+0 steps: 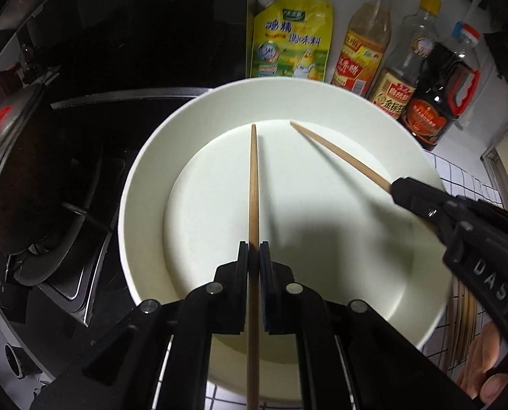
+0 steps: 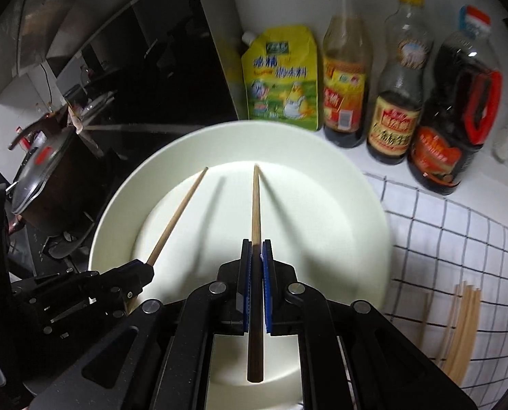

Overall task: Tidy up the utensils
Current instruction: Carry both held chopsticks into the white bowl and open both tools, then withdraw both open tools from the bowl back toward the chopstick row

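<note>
Far left, a dark pot (image 1: 22, 157) with a metal lid (image 2: 42, 177) sits on the black stove (image 1: 93, 177). Left gripper (image 1: 254, 249) is clamped on one wooden chopstick (image 1: 253, 184), tip pointing far over the white plate (image 1: 144, 177). The plate lies in the middle, partly on the checked cloth (image 2: 452, 246). Right gripper (image 2: 256, 246) is clamped on a second chopstick (image 2: 256, 205), also held over the plate, tip near the far inner rim. In the left wrist view the right gripper (image 1: 399, 188) comes in from the right; the two sticks stay apart, tips closer than handles. Far side: yellow seasoning pouch (image 1: 290, 39), then three sauce bottles (image 2: 346, 68) in a row to its right. Near right, loose chopsticks (image 2: 459, 335) lie on the cloth beside the plate.
</note>
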The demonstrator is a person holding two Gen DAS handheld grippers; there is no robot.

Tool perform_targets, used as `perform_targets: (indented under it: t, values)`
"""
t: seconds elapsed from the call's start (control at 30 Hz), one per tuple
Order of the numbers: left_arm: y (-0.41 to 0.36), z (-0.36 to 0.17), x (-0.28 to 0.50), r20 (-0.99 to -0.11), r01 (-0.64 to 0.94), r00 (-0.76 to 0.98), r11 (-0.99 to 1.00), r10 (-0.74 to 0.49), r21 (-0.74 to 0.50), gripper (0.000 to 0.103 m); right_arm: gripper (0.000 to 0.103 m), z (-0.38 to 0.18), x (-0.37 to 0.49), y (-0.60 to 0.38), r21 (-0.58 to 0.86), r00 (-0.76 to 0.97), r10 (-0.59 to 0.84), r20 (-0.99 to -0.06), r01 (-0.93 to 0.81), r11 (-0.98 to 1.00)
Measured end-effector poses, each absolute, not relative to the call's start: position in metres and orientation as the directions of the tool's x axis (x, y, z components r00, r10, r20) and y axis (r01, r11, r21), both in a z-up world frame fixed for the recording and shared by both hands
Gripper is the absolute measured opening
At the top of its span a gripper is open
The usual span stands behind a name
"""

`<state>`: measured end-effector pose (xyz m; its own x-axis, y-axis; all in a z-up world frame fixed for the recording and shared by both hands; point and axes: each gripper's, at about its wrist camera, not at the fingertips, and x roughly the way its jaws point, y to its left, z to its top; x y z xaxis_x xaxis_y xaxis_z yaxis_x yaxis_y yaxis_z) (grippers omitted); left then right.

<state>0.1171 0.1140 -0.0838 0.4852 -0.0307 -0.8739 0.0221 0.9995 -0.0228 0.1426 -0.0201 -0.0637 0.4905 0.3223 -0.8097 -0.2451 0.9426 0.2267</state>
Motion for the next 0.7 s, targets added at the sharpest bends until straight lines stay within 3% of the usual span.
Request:
perform_targets:
  t: [0.3, 0.33, 0.37, 0.4, 0.47, 0.5, 0.63, 0.7]
  values:
    - [0.12, -0.091, 0.13, -0.882, 0.025, 0.47, 0.999, -0.036, -0.028, 0.01, 0.006, -0.087, 0.151, -0.009, 0.24, 0.423, 0.318, -0.849, -0.229, 0.944]
    - [0.121, -0.091, 0.131, -0.883, 0.019, 0.468, 0.999, -0.033, -0.027, 0.014, 0.007, -0.085, 0.151, -0.01, 0.235, 0.431, 0.312, -0.847, -0.224, 0.946]
    - [0.122, -0.09, 0.131, -0.883, 0.014, 0.468, 1.0, -0.031, -0.028, 0.027, 0.007, -0.081, 0.15, -0.012, 0.23, 0.442, 0.308, -0.843, -0.222, 0.948]
    - [0.125, -0.088, 0.13, -0.881, 0.004, 0.473, 1.0, -0.025, -0.026, 0.044, 0.012, -0.077, 0.148, -0.014, 0.221, 0.455, 0.299, -0.839, -0.218, 0.951]
    - [0.128, -0.083, 0.129, -0.874, -0.013, 0.487, 1.0, -0.016, -0.025, 0.063, 0.031, -0.069, 0.145, -0.018, 0.213, 0.479, 0.291, -0.828, -0.212, 0.954]
    - [0.13, -0.081, 0.128, -0.87, -0.021, 0.492, 0.999, -0.014, -0.028, 0.064, 0.037, -0.067, 0.144, -0.02, 0.212, 0.484, 0.29, -0.825, -0.21, 0.954]
    - [0.137, -0.076, 0.123, -0.867, -0.05, 0.497, 0.999, 0.011, -0.016, 0.064, 0.037, -0.06, 0.136, -0.028, 0.205, 0.501, 0.279, -0.819, -0.199, 0.958]
    - [0.138, -0.075, 0.12, -0.866, -0.056, 0.5, 0.998, 0.021, -0.008, 0.069, 0.037, -0.059, 0.131, -0.031, 0.207, 0.503, 0.277, -0.819, -0.191, 0.959]
